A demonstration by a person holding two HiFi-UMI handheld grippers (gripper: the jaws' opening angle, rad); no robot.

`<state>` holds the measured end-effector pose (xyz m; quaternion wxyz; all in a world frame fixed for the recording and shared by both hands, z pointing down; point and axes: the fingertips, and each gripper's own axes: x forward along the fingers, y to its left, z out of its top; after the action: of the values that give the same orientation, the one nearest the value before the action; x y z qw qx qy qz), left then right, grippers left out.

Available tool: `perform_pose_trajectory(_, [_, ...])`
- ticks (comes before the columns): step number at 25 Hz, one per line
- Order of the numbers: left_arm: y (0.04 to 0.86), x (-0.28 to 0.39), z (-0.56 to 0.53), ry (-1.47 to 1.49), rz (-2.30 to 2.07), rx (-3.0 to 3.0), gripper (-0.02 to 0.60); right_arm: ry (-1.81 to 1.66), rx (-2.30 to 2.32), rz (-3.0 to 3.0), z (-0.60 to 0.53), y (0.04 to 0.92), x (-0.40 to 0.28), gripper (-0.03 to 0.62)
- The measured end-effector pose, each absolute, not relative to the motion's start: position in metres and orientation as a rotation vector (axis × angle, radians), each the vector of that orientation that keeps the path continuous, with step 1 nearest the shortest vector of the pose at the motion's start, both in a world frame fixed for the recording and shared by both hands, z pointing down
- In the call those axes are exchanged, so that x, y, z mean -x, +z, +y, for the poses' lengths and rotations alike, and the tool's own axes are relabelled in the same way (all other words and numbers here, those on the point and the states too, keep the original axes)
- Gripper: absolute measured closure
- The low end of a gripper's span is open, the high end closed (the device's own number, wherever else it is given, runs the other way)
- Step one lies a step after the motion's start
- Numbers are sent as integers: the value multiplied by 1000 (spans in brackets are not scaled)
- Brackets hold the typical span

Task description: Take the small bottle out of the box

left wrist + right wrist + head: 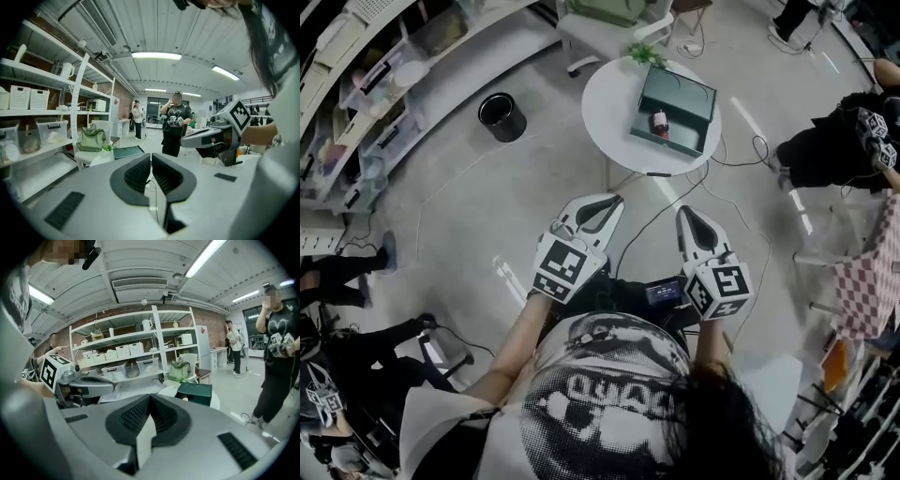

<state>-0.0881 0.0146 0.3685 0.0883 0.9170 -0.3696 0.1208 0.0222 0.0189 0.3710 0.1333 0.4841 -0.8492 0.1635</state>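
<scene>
A dark green box (677,110) lies open on a round white table (609,94) well ahead of me. The small bottle (660,121) lies inside the box near its front wall. Both grippers hang close to my body, far short of the table. My left gripper (617,200) has its jaws together with nothing between them, as its own view shows (151,157). My right gripper (685,213) is shut and empty too (150,398). From the right gripper view the box (194,393) sits beyond the jaw tips. The left gripper view catches only the box's lid (127,151).
A black bin (502,116) stands on the floor left of the table. Shelves (356,84) with storage boxes line the left wall. A chair with a green bag (609,14) is behind the table. People stand at the right (834,141). Cables (741,159) cross the floor.
</scene>
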Motion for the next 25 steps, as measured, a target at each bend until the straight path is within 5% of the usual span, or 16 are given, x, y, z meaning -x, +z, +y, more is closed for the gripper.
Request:
perform_pose_trajectory(11, [390,98,-16,362,-1155,-2626,565,545,-1361,-2423,-6,395,-29,595])
perform_pose_trajectory(25, [399,34,-115,389,-1318,-2502,565,525,-1116,-2530,-150,404,-79,595])
